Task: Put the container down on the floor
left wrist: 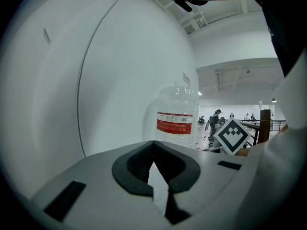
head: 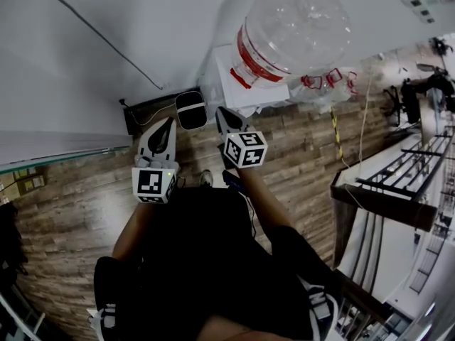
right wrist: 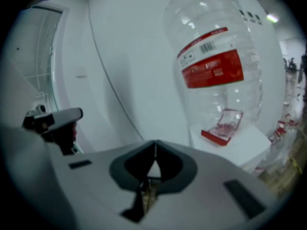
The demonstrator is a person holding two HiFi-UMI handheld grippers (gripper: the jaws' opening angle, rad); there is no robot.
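The container is a large clear water jug (head: 295, 27) with a red label. It stands on a white pedestal (head: 245, 91) against the white wall. In the left gripper view the jug (left wrist: 176, 121) is straight ahead and some way off; in the right gripper view the jug (right wrist: 218, 66) looms up and to the right. My left gripper (head: 168, 123) and right gripper (head: 220, 112) hang side by side in front of the pedestal, both apart from the jug. Both are shut with nothing between the jaws (left wrist: 153, 143) (right wrist: 155, 143).
A small black-and-white bin (head: 190, 109) stands on the wooden floor (head: 298, 155) left of the pedestal, next to a dark block (head: 146, 112). Red-edged clear pieces (head: 327, 80) lie by the jug's base. A dark railing (head: 405, 169) runs along the right.
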